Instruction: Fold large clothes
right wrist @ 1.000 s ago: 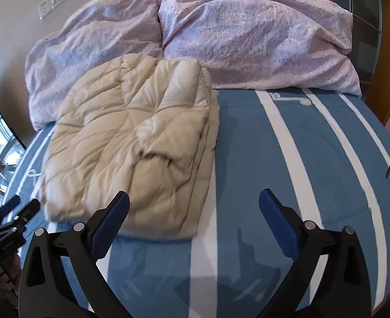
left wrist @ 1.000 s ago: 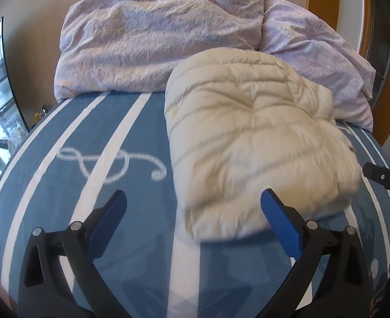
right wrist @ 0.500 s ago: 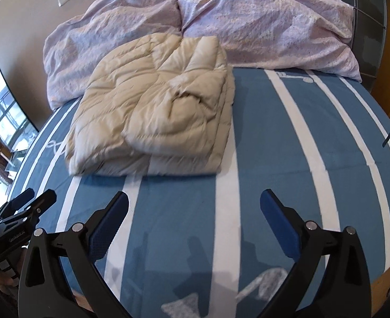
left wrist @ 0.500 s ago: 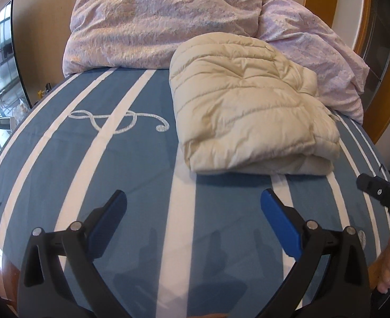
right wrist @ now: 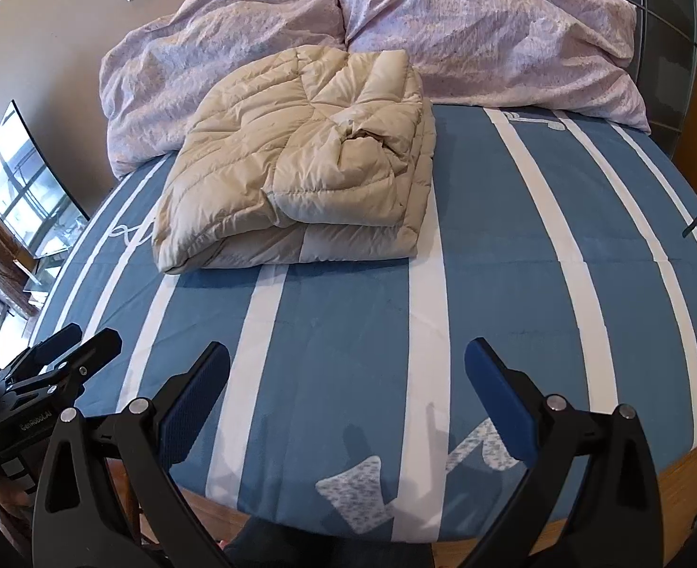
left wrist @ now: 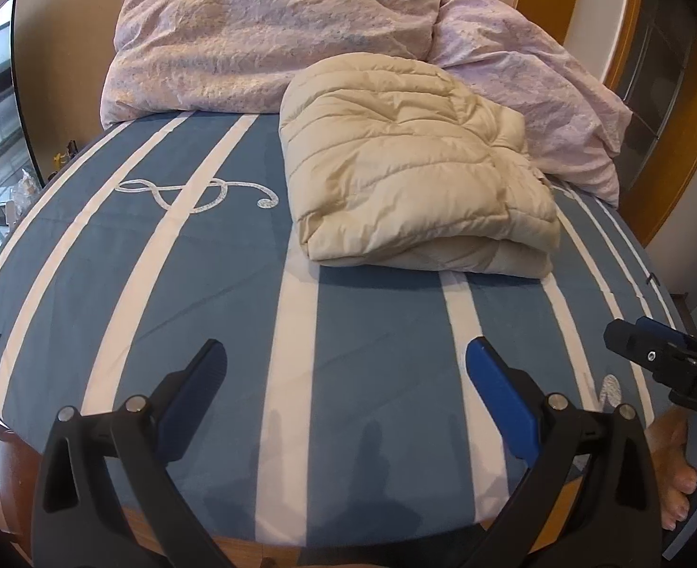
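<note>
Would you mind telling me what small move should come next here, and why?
Probably none on the garment: simply lower both tools away. The cream puffer jacket lies folded in a compact stack on the striped bed, against the lilac duvet. The left gripper and right gripper are open, empty and well short of it.
</note>
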A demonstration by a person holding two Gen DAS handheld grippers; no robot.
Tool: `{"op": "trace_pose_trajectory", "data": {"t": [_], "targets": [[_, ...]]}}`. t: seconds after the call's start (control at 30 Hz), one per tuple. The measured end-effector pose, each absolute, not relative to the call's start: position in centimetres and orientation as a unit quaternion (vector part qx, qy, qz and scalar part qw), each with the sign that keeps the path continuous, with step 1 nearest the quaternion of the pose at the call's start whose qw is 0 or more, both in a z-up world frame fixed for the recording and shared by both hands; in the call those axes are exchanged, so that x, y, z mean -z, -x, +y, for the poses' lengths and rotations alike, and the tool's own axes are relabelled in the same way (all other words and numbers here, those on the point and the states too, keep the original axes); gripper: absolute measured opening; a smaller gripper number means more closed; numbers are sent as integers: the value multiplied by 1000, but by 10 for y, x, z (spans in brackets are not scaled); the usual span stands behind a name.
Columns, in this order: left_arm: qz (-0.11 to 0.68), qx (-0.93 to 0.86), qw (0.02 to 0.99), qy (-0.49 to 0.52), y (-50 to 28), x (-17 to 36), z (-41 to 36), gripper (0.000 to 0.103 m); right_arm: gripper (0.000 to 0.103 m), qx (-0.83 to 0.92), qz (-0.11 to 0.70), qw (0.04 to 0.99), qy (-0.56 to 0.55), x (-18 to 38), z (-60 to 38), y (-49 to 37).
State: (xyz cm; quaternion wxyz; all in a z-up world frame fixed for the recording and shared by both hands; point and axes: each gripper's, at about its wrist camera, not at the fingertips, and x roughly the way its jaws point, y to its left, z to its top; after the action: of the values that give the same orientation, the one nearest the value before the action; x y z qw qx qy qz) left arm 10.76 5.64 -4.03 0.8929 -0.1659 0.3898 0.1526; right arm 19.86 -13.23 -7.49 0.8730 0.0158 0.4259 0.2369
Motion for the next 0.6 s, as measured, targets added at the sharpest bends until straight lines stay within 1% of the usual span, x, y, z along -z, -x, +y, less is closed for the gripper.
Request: {"op": "trace_pose_trajectory", "data": {"t": [0.6], "targets": [[390, -142, 893, 174, -102, 30, 52, 101, 101, -261, 421, 868, -20, 64, -124, -186]]}}
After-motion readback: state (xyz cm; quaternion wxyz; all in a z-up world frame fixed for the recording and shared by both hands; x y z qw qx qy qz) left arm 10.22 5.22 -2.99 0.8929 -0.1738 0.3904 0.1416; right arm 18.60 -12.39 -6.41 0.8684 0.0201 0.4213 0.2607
